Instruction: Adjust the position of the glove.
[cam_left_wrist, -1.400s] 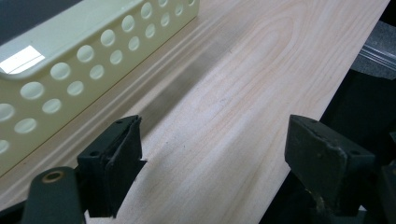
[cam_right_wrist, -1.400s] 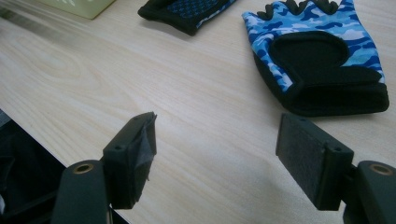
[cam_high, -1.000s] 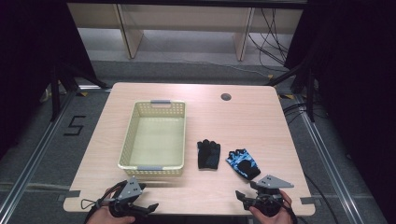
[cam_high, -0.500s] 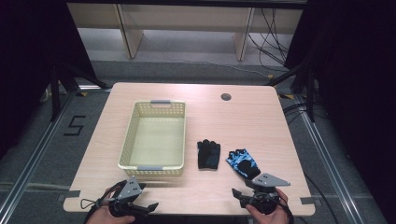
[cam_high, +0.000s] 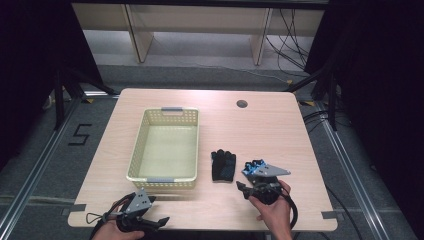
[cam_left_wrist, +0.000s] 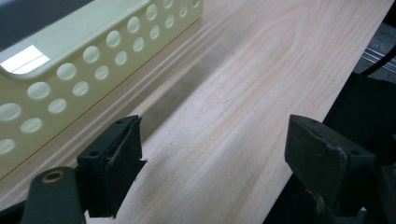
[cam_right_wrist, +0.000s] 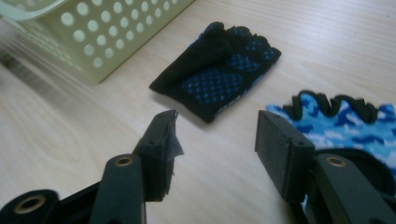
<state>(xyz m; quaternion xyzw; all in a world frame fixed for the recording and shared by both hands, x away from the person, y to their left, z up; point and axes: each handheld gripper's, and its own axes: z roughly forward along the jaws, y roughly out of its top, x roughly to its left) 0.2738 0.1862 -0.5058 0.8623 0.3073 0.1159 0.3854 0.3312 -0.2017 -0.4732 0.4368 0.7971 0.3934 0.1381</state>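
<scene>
Now that the right hand-held gripper (cam_high: 243, 187) has advanced from the table edge, it is hovering spread beside the black glove (cam_high: 223, 164), right of the basket (cam_high: 163, 150). It is likely lining up a pick, while the left hand-held gripper (cam_high: 159, 220) is waiting spread below the basket.

**Open jaws near two gloves**

The right gripper (cam_right_wrist: 215, 149) has its two black jaws spread apart with nothing between them, just bare wooden table (cam_right_wrist: 70, 126). Just beyond the gap lies a black glove with blue dotted grip (cam_right_wrist: 217, 70), palm side up and flat on the wood. To the right, partly behind the right jaw, lies a blue camouflage glove with black trim (cam_right_wrist: 345, 123), close to the first but apart from it. At the far left stands a pale yellow perforated basket (cam_right_wrist: 102, 32), near the black glove, not touching it.
</scene>
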